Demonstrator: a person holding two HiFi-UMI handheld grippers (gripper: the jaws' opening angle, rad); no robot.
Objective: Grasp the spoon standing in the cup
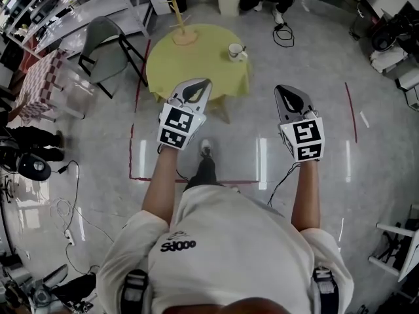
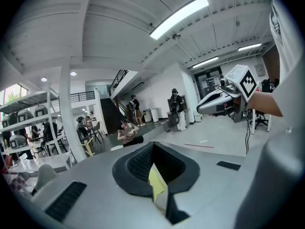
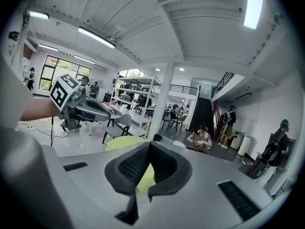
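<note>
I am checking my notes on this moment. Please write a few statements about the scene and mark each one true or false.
1. The cup stands on the yellow table. True.
2. The right gripper holds the spoon. False: its jaws are shut on nothing, and the spoon stands in the cup.
3. The left gripper touches the cup. False: it is apart from the cup, by the table's near edge.
4. A wooden stand is on the table. True.

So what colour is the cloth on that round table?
The tablecloth is pale yellow-green, clearest in the head view.
</note>
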